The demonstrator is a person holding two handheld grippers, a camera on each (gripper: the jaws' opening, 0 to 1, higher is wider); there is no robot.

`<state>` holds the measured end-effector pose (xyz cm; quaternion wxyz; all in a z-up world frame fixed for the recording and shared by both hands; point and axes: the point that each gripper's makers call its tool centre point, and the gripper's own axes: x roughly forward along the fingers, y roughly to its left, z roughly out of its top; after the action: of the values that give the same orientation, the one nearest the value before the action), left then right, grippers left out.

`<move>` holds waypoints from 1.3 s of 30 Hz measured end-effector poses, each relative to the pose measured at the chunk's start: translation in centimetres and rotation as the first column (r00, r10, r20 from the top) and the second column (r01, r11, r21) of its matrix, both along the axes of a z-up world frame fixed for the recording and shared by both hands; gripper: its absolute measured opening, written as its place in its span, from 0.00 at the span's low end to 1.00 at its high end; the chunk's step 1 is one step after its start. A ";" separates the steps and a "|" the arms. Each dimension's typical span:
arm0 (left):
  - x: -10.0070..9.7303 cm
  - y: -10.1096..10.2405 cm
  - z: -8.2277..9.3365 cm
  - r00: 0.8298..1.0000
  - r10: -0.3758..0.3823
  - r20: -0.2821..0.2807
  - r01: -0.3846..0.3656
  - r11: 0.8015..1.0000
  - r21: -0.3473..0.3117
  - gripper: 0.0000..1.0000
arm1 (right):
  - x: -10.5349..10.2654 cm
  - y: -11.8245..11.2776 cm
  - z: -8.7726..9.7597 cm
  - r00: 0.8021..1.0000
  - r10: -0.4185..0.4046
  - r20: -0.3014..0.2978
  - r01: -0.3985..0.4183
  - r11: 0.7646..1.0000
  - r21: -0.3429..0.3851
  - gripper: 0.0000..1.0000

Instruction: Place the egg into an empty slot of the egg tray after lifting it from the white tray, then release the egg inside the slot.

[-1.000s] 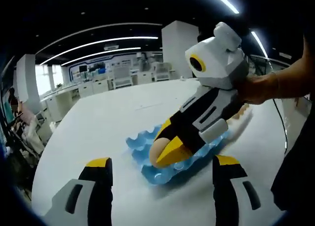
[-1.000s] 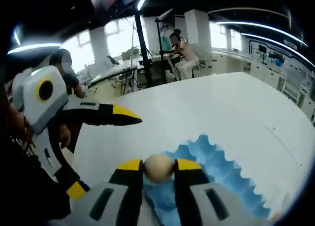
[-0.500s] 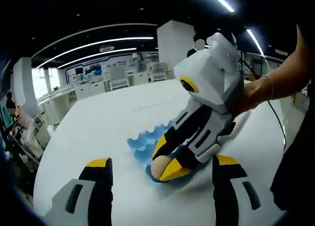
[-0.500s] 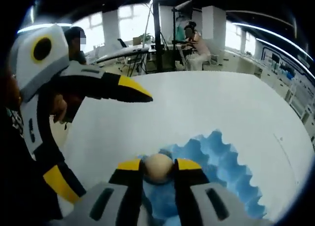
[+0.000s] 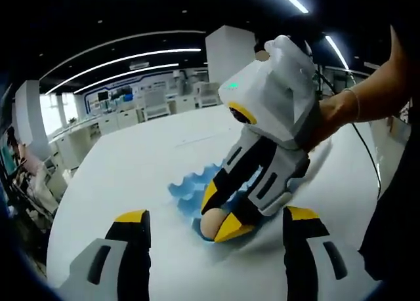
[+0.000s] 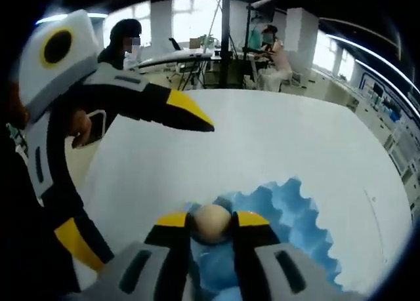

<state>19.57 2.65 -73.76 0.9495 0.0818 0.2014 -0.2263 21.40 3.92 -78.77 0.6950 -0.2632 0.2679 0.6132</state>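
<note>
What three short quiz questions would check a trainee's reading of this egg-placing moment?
1. True or false: the right tool is shut on the egg.
2. What is directly beneath the egg: A) blue egg tray, B) bare white table, C) a bowl?
3. Are the left tool's jaws open or shut?

Key: 1 true; 2 A; 3 open, holding nothing.

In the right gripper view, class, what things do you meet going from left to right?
Left tool → egg held in the right tool → blue egg tray → bare white table.
</note>
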 end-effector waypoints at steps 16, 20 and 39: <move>-0.4 -0.7 -0.6 1.000 0.006 -0.015 -0.006 1.000 0.017 0.84 | 1.0 -3.9 3.1 0.991 -0.132 0.032 0.127 0.984 0.126 0.31; -0.3 -0.9 -0.2 1.000 0.013 0.005 -0.013 1.000 0.018 0.86 | 1.6 -8.3 3.9 0.966 -0.253 0.054 0.242 0.957 0.162 0.30; -0.4 -1.2 0.5 0.996 0.093 0.016 -0.093 0.996 -0.016 0.85 | 4.4 -31.6 3.2 0.576 -0.814 0.071 0.781 0.574 0.246 0.29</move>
<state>19.17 1.45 -73.26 0.9612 0.0670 0.1955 -0.1825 25.83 -27.69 -75.56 0.9390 -0.1000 0.2363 0.2292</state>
